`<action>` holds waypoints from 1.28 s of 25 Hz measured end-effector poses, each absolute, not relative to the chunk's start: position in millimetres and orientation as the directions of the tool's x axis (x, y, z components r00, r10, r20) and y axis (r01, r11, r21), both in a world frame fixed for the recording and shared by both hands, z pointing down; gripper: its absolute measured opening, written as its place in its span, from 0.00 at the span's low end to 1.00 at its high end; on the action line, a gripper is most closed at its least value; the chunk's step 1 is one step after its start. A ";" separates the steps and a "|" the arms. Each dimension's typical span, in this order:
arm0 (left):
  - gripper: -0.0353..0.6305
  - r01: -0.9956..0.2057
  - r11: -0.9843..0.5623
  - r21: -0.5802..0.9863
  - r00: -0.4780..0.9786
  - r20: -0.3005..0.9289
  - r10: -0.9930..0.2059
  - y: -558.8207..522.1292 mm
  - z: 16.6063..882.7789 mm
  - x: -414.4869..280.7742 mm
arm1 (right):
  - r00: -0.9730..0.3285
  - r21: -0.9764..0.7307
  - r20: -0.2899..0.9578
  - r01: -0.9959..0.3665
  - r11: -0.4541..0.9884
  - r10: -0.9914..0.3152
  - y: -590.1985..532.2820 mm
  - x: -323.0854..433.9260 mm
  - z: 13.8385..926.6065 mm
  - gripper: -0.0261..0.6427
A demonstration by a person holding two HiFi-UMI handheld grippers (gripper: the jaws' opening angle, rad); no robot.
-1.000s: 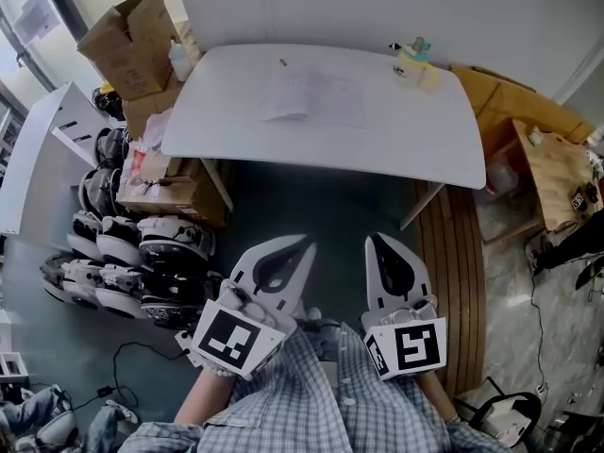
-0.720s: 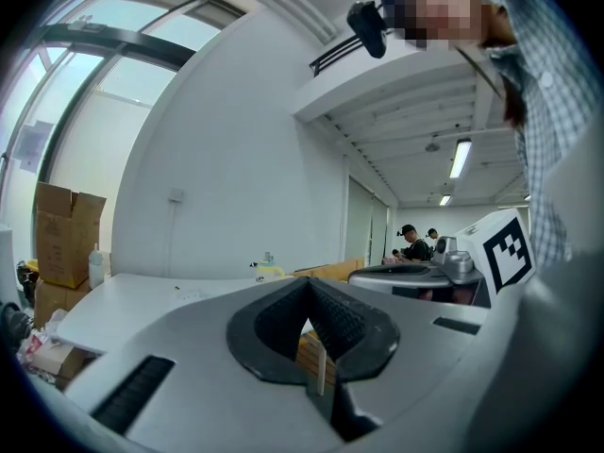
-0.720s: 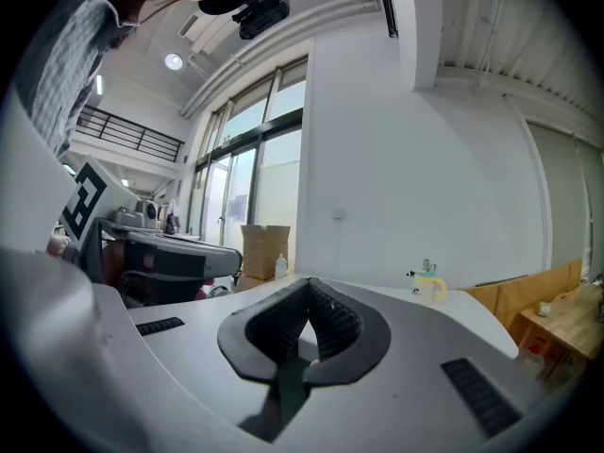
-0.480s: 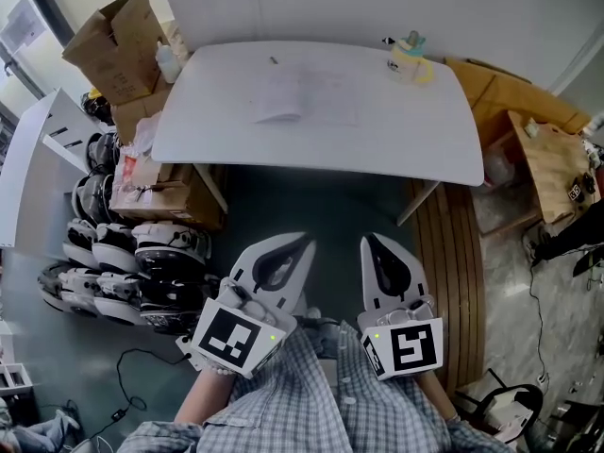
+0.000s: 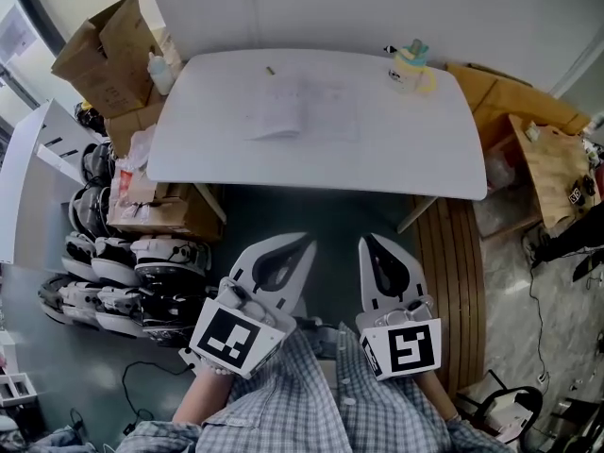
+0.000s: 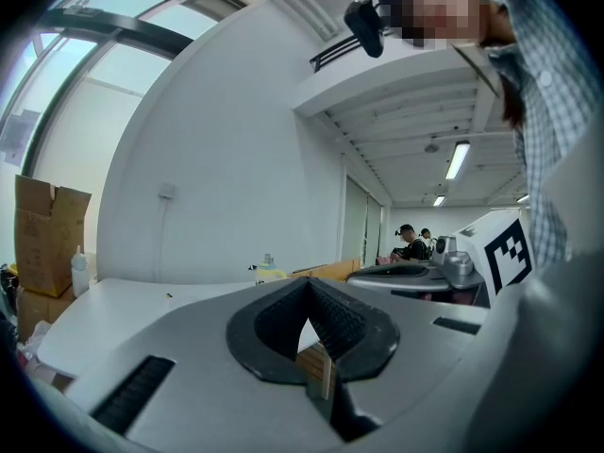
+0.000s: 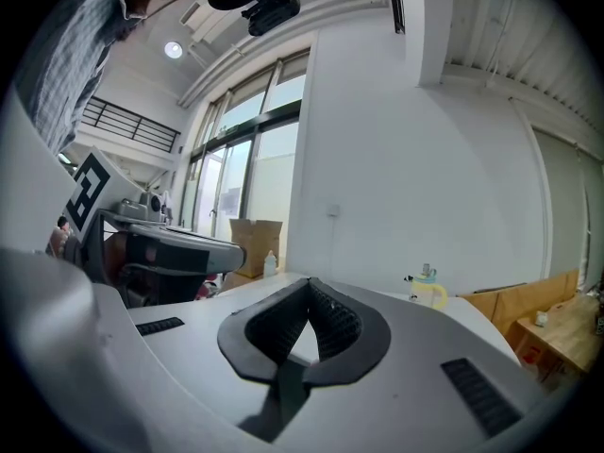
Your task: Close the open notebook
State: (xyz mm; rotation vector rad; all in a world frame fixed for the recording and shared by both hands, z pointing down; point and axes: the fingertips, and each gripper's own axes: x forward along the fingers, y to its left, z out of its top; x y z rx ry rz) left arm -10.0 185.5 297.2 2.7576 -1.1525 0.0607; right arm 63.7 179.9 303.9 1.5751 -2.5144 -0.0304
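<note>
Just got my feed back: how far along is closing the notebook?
Nothing is done yet: the notebook lies open on the white table. Nothing is in hand: the left gripper and right gripper are both shut and empty, held short of the table's near edge. Left to do: reach the notebook and fold one side over the other.

Head-down view: the left gripper (image 5: 294, 245) and right gripper (image 5: 376, 245) are held side by side close to the body, pointing forward and roughly level, the checked shirt (image 5: 311, 399) behind them. Both pairs of jaws are closed on nothing, the right's tips apparently just meeting.
</note>
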 end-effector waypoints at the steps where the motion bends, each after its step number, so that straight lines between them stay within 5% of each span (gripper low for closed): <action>1: 0.05 -0.708 -0.695 0.123 0.706 0.098 -0.702 180.0 296.6 -10.9 | -0.423 0.108 0.136 -0.893 0.437 -0.896 174.4 63.4 303.4 0.06; 32: 0.05 -0.630 -0.760 0.158 0.776 0.090 -0.624 42.4 300.1 -47.4 | -0.318 0.112 0.149 -0.935 0.336 -0.936 45.5 25.0 305.4 0.06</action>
